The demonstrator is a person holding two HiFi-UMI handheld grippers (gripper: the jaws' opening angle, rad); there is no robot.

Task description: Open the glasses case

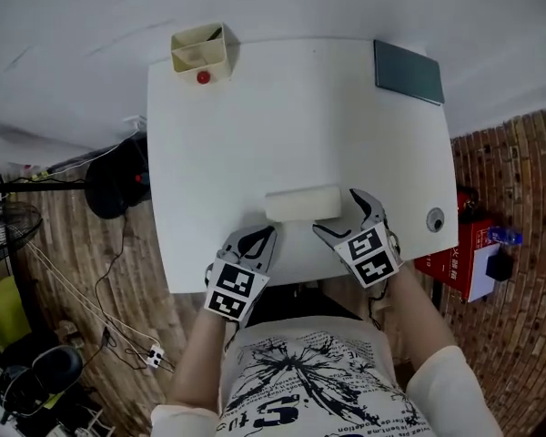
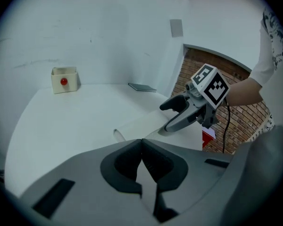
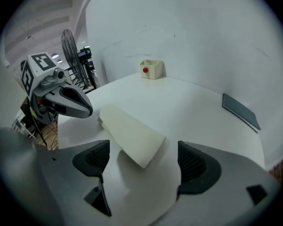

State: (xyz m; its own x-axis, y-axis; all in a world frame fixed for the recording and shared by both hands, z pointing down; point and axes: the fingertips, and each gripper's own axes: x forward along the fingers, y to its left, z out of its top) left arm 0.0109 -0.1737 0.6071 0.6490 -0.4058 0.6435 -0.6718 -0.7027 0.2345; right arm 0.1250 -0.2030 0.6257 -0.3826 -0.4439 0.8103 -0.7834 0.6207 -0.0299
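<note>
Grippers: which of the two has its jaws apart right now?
The right gripper: its jaws stand wide apart, facing the near end of the cream glasses case. The left gripper has its jaws together with nothing between them.

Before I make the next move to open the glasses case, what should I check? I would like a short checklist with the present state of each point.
1. Right gripper open: ok, jaws apart.
2. Glasses case lined up with it: ok, near end just ahead of the jaws, ungripped.
3. Left gripper ready: not ok, jaws together, empty.
4. Case flat on table: ok.
5. Opening seam found: cannot tell.
6. Box out of the way: ok, far corner.
</note>
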